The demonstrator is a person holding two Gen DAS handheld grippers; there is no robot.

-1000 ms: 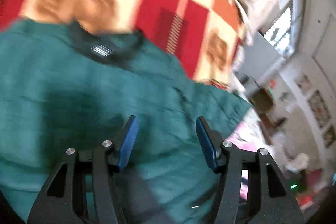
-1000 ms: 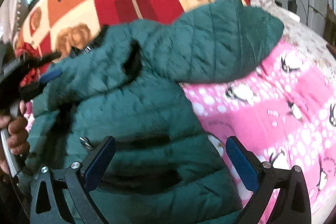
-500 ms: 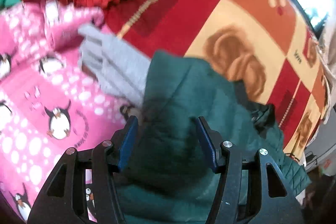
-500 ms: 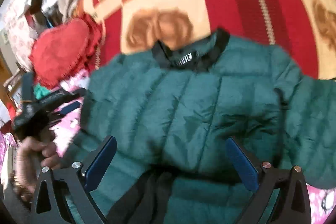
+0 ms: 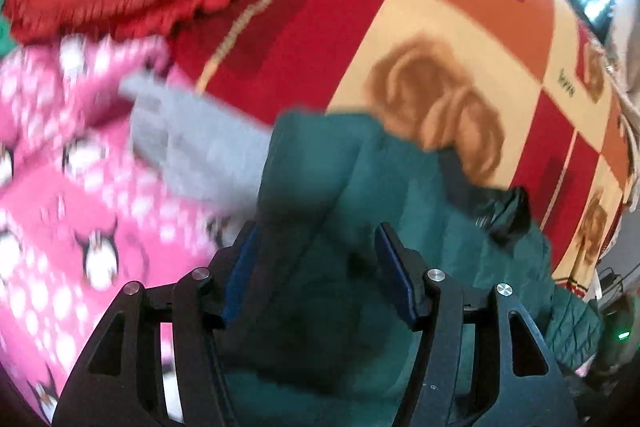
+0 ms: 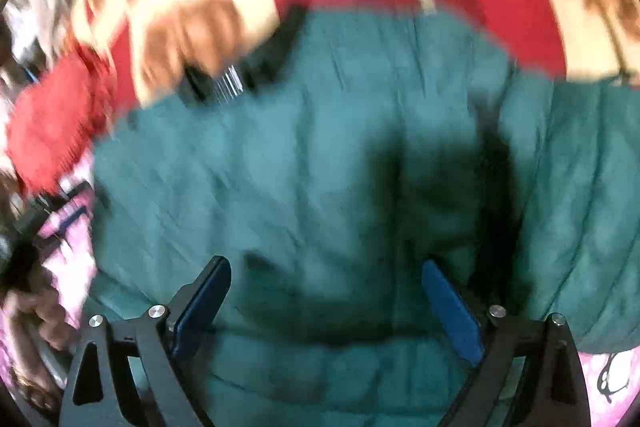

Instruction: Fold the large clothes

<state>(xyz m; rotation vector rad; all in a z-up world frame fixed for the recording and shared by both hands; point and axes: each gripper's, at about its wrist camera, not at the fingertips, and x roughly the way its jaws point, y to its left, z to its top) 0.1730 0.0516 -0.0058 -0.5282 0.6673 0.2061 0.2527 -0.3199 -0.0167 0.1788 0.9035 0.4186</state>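
Both my views have swung across the green jacket [image 6: 320, 167], spread on the bed's blanket [image 5: 460, 39]. Left gripper [image 5: 316, 267] opening, half-wide; right gripper [image 6: 324, 307] closing from wide, both gripping nothing. Puffy fabric may slip.

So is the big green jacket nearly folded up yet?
Not nearly. The green jacket lies spread out, its black collar away from the camera; no finished fold shows in these blurry views. The left hand-held gripper has a green part of it between its opening jaws, but contact isn't clear. The right hand-held gripper hangs over the jacket's middle, jaws closing on nothing. All the folding looks left.
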